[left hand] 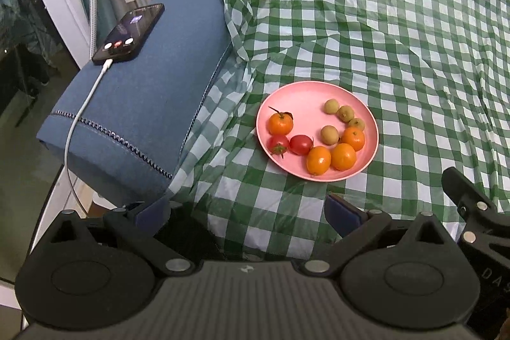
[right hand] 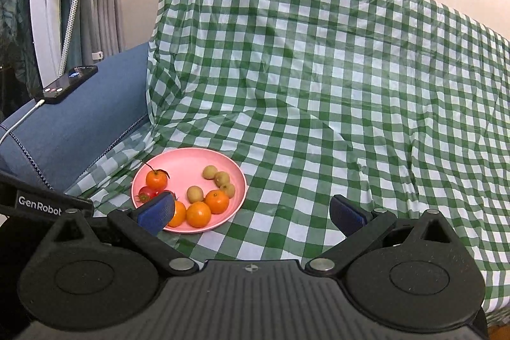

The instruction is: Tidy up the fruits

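Observation:
A pink plate (left hand: 306, 94) (right hand: 191, 156) lies on the green checked cloth. It holds several orange tangerines (left hand: 343, 156) (right hand: 198, 214), two red tomatoes (left hand: 301, 144) (right hand: 146, 192) and several small yellow-green fruits (left hand: 329, 134) (right hand: 194, 193). My left gripper (left hand: 248, 214) is open and empty, near and below the plate. My right gripper (right hand: 251, 214) is open and empty; its left fingertip (right hand: 157, 211) overlaps the plate's near edge and hides part of one tangerine and one tomato.
A blue sofa armrest (left hand: 153, 104) (right hand: 79, 123) stands left of the plate, with a phone (left hand: 129, 34) (right hand: 68, 82) on a white cable (left hand: 79, 123). The checked cloth (left hand: 398, 37) (right hand: 334, 85) covers seat and backrest. The right gripper's body (left hand: 475, 212) shows at the left view's right edge.

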`<move>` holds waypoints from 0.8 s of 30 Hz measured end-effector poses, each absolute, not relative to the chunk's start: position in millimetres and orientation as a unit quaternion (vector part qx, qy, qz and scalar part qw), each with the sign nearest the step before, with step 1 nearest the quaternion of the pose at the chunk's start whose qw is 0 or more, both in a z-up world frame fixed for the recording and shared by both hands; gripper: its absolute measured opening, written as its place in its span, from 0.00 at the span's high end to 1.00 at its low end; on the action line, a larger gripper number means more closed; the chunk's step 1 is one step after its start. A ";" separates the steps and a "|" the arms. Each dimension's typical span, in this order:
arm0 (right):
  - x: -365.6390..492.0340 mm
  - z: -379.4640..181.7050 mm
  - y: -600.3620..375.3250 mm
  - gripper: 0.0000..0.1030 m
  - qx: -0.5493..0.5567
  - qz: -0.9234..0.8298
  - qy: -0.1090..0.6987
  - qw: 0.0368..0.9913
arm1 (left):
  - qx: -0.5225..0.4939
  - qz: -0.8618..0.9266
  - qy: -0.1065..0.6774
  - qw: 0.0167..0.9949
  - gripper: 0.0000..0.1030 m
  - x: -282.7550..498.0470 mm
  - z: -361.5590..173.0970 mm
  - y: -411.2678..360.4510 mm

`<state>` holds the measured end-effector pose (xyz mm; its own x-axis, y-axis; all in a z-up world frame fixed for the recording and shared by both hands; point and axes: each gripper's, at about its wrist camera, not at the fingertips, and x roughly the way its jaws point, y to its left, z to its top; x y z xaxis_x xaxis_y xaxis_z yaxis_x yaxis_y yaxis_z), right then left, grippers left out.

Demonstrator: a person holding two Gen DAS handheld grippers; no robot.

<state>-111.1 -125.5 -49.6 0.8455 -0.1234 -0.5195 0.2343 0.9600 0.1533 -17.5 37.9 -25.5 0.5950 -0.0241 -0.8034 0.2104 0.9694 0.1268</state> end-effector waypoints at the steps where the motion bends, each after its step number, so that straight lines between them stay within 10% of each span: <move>1: -111.6 -49.2 -125.4 0.01 0.105 -0.094 0.260 0.955 | 0.102 -0.067 0.448 0.886 0.00 -17.5 -25.8 39.1; 24: -107.1 -50.4 -123.1 0.01 0.099 -0.090 0.261 0.956 | 0.134 -0.065 0.433 0.889 0.00 -20.5 -31.0 37.5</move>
<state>-107.1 -123.1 -50.4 0.8478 -0.1206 -0.5165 0.2238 0.9642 0.1422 -20.5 37.5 -31.0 0.6167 -0.0002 -0.7872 0.2327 0.9554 0.1821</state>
